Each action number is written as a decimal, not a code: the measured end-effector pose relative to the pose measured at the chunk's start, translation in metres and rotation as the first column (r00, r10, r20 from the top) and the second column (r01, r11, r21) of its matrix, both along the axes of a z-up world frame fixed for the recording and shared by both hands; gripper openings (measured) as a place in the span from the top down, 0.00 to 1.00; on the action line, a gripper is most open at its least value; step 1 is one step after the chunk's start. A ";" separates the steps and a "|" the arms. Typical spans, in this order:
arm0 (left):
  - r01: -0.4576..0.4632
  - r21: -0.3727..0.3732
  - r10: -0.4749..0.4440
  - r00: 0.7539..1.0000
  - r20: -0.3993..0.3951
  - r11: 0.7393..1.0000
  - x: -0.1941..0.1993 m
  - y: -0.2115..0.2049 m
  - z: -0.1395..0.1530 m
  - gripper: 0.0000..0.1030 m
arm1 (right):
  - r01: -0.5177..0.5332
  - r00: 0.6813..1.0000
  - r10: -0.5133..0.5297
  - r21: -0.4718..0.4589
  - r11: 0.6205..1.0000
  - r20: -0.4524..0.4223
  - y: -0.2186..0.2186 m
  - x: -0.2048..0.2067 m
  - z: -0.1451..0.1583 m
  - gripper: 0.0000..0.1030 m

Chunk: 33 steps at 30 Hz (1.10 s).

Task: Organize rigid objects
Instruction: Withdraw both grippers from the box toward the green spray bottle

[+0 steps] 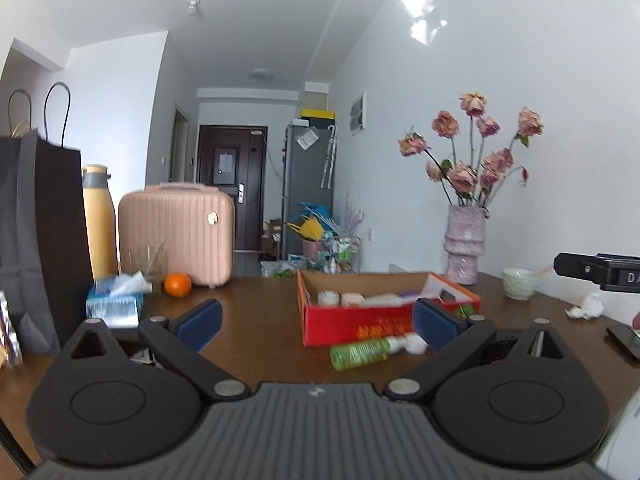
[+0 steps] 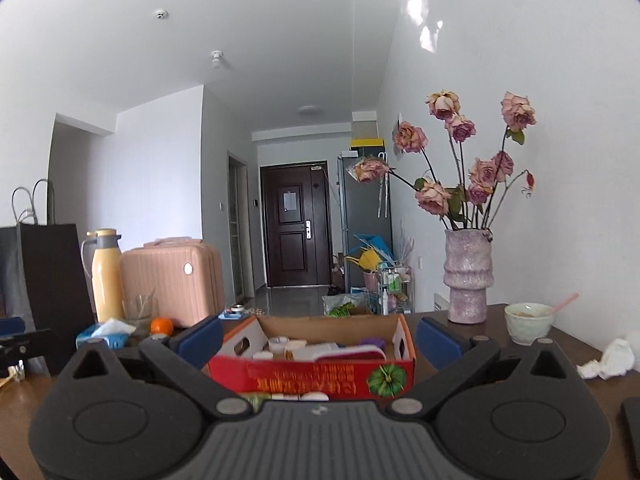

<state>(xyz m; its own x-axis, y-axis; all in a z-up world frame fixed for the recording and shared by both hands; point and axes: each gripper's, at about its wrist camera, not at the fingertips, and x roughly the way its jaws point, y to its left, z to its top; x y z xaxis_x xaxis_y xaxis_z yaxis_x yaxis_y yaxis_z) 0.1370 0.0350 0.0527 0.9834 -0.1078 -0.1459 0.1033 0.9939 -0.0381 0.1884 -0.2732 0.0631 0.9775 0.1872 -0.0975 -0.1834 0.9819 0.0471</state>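
1. The left tool (image 1: pixel 316 322) stands wide apart with nothing between its blue pads.
2. The green bottle (image 1: pixel 362 353) lies on its side on the brown bench (image 1: pixel 260 320), white cap to the right, just near of the red cardboard box (image 1: pixel 352 326).
3. The box holds small white jars and packets, mid-bench.
4. The right tool (image 2: pixel 320 340) is spread fully, empty, facing the box (image 2: pixel 312 374).
5. Only the left view shows the whole bottle; the right view shows the bowl (image 2: pixel 528 322) with its spoon clearly.
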 end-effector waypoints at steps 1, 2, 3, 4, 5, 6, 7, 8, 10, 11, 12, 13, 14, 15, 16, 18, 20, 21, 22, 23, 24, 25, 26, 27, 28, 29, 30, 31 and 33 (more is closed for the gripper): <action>0.006 0.002 -0.006 1.000 -0.003 1.000 -0.012 0.001 -0.010 0.00 | 0.000 1.000 0.000 -0.018 1.000 -0.007 0.000 -0.010 -0.007 0.00; 0.014 0.011 -0.014 1.000 -0.006 1.000 -0.022 0.001 -0.021 0.00 | -0.004 1.000 0.003 -0.036 0.999 -0.010 0.001 -0.021 -0.014 0.00; 0.016 0.029 -0.016 1.000 -0.016 0.999 -0.030 0.002 -0.033 0.00 | -0.005 1.000 0.004 -0.051 0.999 -0.020 0.001 -0.030 -0.022 0.00; 0.007 0.046 -0.006 0.999 -0.037 0.999 -0.035 0.002 -0.044 0.00 | -0.010 0.999 0.008 -0.066 0.998 -0.039 0.002 -0.037 -0.030 0.00; -0.010 0.059 0.014 0.997 -0.071 0.998 -0.037 0.003 -0.054 0.00 | -0.016 0.998 0.012 -0.075 0.997 -0.063 0.003 -0.042 -0.037 0.00; -0.023 0.073 0.031 0.993 -0.110 0.997 -0.035 0.003 -0.062 0.00 | -0.027 0.996 0.020 -0.079 0.997 -0.092 0.003 -0.045 -0.046 0.00; -0.024 0.086 0.036 0.989 -0.140 0.996 -0.032 0.003 -0.068 0.00 | -0.045 0.992 0.034 -0.088 0.995 -0.120 0.004 -0.046 -0.053 0.00; -0.026 0.096 0.041 0.986 -0.159 0.995 -0.029 0.005 -0.071 0.00 | -0.060 0.989 0.045 -0.103 0.993 -0.144 0.006 -0.047 -0.060 0.00; -0.052 0.099 0.067 0.985 -0.160 0.994 -0.024 0.007 -0.070 0.00 | -0.070 0.984 0.046 -0.137 0.988 -0.173 0.009 -0.043 -0.071 0.00; -0.058 0.086 0.071 0.985 -0.157 0.995 -0.021 0.007 -0.068 0.00 | -0.069 0.982 0.041 -0.150 0.986 -0.186 0.011 -0.040 -0.074 0.00; -0.055 0.072 0.066 0.985 -0.160 0.996 -0.019 0.009 -0.064 0.00 | -0.065 0.980 0.033 -0.153 0.986 -0.198 0.013 -0.036 -0.077 0.00; -0.048 0.067 0.059 0.983 -0.174 0.997 -0.015 0.008 -0.062 0.00 | -0.057 0.978 0.025 -0.147 0.987 -0.209 0.013 -0.032 -0.078 0.00; -0.038 0.068 0.050 0.981 -0.187 0.997 -0.011 0.007 -0.061 0.00 | -0.051 0.976 0.021 -0.136 0.989 -0.216 0.013 -0.029 -0.079 0.00; -0.027 0.072 0.041 0.980 -0.197 0.997 -0.008 0.006 -0.060 0.00 | -0.052 0.975 0.024 -0.122 0.991 -0.221 0.012 -0.026 -0.079 0.00; -0.019 0.072 0.034 0.978 -0.204 0.997 -0.004 0.004 -0.058 0.00 | -0.056 0.973 0.029 -0.111 0.992 -0.229 0.012 -0.022 -0.080 0.00; 0.004 0.063 0.011 0.972 -0.237 0.998 0.008 -0.001 -0.053 0.00 | -0.042 0.971 0.018 -0.100 0.994 -0.238 0.012 -0.015 -0.079 0.00; 0.047 0.042 -0.035 0.963 -0.266 0.998 0.025 -0.005 -0.050 0.00 | -0.021 0.970 0.002 -0.079 0.997 -0.242 0.011 -0.010 -0.075 0.00; 0.061 0.026 -0.052 0.962 -0.266 0.998 0.034 -0.006 -0.050 0.00 | -0.033 0.970 0.015 -0.070 0.997 -0.243 0.011 -0.007 -0.075 0.00; 0.067 0.021 -0.058 0.960 -0.275 0.998 0.046 -0.009 -0.051 0.00 | -0.047 0.969 0.030 -0.065 0.997 -0.244 0.010 -0.004 -0.076 0.00; 0.073 0.028 -0.062 0.953 -0.298 0.997 0.061 -0.014 -0.052 0.00 | -0.056 0.966 0.037 -0.069 0.996 -0.255 0.011 0.002 -0.078 0.00; 0.083 0.042 -0.065 0.944 -0.324 0.996 0.078 -0.020 -0.053 0.00 | -0.062 0.962 0.038 -0.079 0.995 -0.270 0.012 0.009 -0.081 0.00; 0.107 0.050 -0.084 0.937 -0.339 0.993 0.098 -0.026 -0.052 0.00 | -0.065 0.957 0.037 -0.089 0.994 -0.287 0.013 0.019 -0.084 0.00; 0.144 0.051 -0.118 0.930 -0.347 0.988 0.117 -0.030 -0.052 0.00 | -0.067 0.951 0.034 -0.100 0.993 -0.307 0.015 0.031 -0.085 0.01; 0.166 0.048 -0.138 0.923 -0.358 0.985 0.138 -0.034 -0.051 0.00 | -0.072 0.946 0.034 -0.108 0.992 -0.321 0.015 0.042 -0.085 0.01; 0.183 0.042 -0.154 0.914 -0.375 0.982 0.159 -0.036 -0.052 0.00 | -0.081 0.944 0.041 -0.110 0.991 -0.327 0.014 0.055 -0.085 0.01; 0.202 0.039 -0.170 0.899 -0.403 0.979 0.180 -0.038 -0.054 0.01 | -0.091 0.939 0.049 -0.108 0.990 -0.341 0.014 0.070 -0.083 0.02; 0.211 0.047 -0.170 0.884 -0.435 0.976 0.201 -0.041 -0.056 0.03 | -0.105 0.928 0.060 -0.103 0.989 -0.368 0.014 0.087 -0.081 0.02; 0.222 0.051 -0.175 0.871 -0.459 0.974 0.219 -0.043 -0.059 0.05 | -0.127 0.909 0.075 -0.102 0.987 -0.410 0.016 0.106 -0.081 0.02; 0.298 0.025 -0.249 0.837 -0.487 0.954 0.248 -0.047 -0.065 0.05 | -0.172 0.878 0.103 -0.107 0.979 -0.467 0.021 0.145 -0.082 0.10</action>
